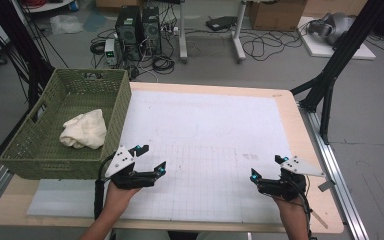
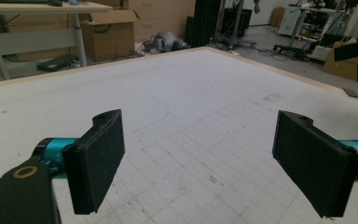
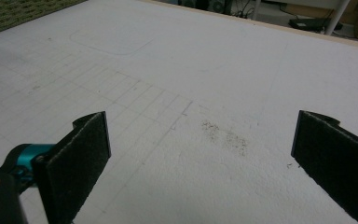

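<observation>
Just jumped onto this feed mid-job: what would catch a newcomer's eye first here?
Most striking is the green basket at the table's left edge, with a crumpled cream cloth lying inside it. Next come the two grippers low over the white mat: the left gripper beside the basket's near corner, the right gripper near the right side, both with jaws open and nothing between them.

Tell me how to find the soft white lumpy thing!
Look at the big table with the white mat. At its left edge sits a green woven basket. Inside it, near the right wall, lies a crumpled cream cloth, the only soft, pale thing in there.
</observation>
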Demonstrator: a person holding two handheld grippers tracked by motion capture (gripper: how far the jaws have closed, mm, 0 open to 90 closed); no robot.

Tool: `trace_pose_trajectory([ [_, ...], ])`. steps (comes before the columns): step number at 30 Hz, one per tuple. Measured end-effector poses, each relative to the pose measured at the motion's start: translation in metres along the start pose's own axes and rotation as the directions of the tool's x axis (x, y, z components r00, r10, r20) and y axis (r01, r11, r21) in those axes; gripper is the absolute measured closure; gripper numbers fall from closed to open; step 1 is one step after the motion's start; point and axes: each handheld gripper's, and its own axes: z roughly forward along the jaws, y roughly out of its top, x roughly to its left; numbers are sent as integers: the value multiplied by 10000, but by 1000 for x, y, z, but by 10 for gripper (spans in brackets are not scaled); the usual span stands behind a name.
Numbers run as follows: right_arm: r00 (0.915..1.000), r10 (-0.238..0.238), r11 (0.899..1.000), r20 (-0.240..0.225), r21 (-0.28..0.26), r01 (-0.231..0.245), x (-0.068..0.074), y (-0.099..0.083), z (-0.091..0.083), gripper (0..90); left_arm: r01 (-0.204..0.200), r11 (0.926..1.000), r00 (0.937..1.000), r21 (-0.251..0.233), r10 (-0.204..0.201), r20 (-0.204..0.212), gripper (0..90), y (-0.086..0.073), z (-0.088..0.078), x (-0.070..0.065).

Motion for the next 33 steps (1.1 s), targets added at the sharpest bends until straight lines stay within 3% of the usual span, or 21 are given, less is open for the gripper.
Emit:
trace_pose_trajectory([
  [9, 9999, -98, 9999, -61, 22, 98, 2, 1, 1, 37, -37, 10000, 9999, -14, 37, 160, 171, 1, 1, -3],
  [17, 9998, 167, 9997, -128, -164, -170, -5, -2, 1, 37, -86, 9999, 9997, 134, 83, 225, 172, 1, 8, -3],
  [33, 10000, -10, 9999, -47, 148, 10, -2, -4, 3, 37, 67, 9999, 9998, 132, -65, -162, 174, 0, 8, 6],
])
